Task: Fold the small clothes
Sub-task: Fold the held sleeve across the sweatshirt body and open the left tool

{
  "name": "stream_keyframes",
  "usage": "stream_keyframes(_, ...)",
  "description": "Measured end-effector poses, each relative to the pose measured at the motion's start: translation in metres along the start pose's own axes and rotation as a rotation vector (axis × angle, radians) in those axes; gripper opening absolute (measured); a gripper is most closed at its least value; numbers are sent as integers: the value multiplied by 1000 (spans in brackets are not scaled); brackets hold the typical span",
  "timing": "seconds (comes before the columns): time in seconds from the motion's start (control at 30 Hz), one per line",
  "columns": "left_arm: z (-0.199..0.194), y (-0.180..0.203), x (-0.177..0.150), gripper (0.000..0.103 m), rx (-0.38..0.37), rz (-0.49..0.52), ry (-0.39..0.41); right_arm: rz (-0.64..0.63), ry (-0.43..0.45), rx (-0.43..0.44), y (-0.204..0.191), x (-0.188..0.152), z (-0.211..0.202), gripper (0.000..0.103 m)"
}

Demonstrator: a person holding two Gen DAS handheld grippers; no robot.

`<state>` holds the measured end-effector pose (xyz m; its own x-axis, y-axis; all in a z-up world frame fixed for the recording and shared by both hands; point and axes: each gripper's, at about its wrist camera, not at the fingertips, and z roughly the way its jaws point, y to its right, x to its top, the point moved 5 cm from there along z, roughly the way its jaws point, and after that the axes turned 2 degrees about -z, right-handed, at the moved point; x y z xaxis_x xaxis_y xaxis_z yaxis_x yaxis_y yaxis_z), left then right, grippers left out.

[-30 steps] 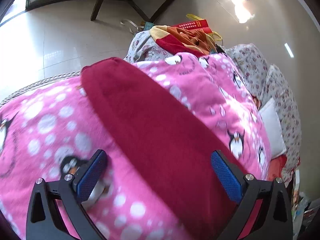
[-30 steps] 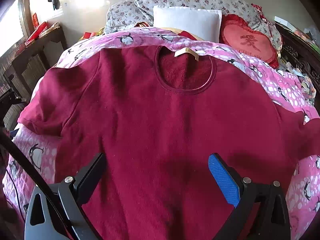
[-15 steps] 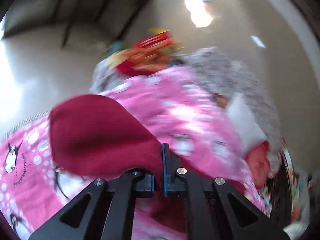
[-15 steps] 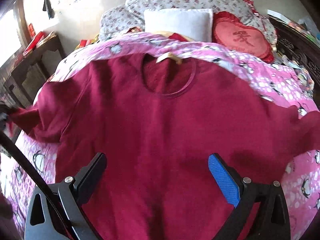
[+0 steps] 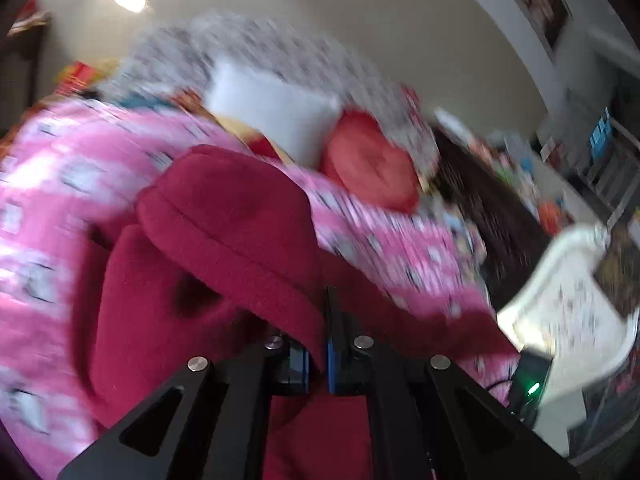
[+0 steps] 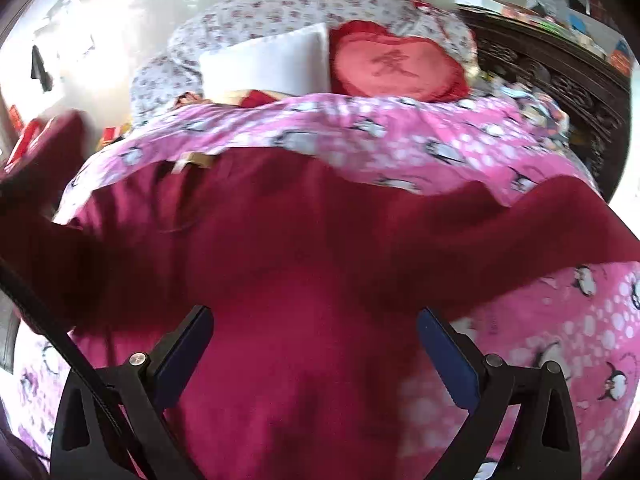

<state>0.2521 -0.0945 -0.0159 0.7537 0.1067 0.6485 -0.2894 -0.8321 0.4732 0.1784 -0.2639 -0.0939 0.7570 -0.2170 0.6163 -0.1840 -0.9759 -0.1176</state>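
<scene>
A dark red long-sleeved shirt (image 6: 304,264) lies front up on a pink penguin blanket (image 6: 400,132), its collar and tan label (image 6: 196,159) towards the pillows. My left gripper (image 5: 318,354) is shut on the shirt's left sleeve (image 5: 228,216) and holds it lifted above the blanket; the cuff end hangs over in front of the camera. In the right wrist view the lifted sleeve (image 6: 44,152) shows at the far left. My right gripper (image 6: 316,344) is open and empty, hovering over the shirt's lower body. The shirt's right sleeve (image 6: 560,224) lies spread out.
A white pillow (image 6: 268,64), a red heart cushion (image 6: 396,68) and flowered pillows (image 6: 288,4) lie at the head of the bed. A dark carved headboard (image 6: 560,76) stands at the right. A white chair or frame (image 5: 568,292) stands beside the bed.
My left gripper shut on the left sleeve, then lifted and swung it towards the shirt's body. My right gripper stayed open and moved lower and closer over the shirt.
</scene>
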Motion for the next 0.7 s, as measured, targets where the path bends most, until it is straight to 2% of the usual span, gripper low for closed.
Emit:
stream_keyframes(0.1, 45, 20, -31, 7, -27, 57, -90, 45, -16, -28, 30, -3, 4, 103)
stream_keyframes(0.2, 55, 22, -48, 19, -9, 103, -143, 83, -26, -57, 55, -6, 6, 103)
stream_keyframes(0.23, 47, 22, -52, 33, -7, 111, -137, 88, -26, -54, 58, -6, 5, 103)
stream_keyframes(0.27, 33, 21, -50, 55, -5, 123, -121, 90, -24, -43, 59, -6, 4, 103)
stream_keyframes(0.3, 20, 18, -46, 66, -15, 131, -100, 91, -20, -25, 59, -5, 3, 103)
stream_keyframes(0.33, 10, 16, -41, 82, -18, 137, -69, 85, -15, 1, 56, -4, 3, 103)
stream_keyframes(0.37, -9, 11, -37, 88, -7, 150, -20, 79, -14, 20, 52, -3, 3, 103)
stream_keyframes(0.4, -25, 2, -32, 89, 33, 176, 27, 68, -10, 44, 46, -1, 2, 103)
stream_keyframes(0.47, -45, -18, -23, 90, 122, 222, 53, 34, 6, 84, 31, 3, 0, 103)
stream_keyframes(0.63, -56, -82, 2, 90, 323, 227, 41, -40, 62, 140, -3, 25, -4, 103)
stream_keyframes(0.7, -53, -107, 10, 90, 372, 194, 36, -51, 68, 154, -16, 34, -4, 103)
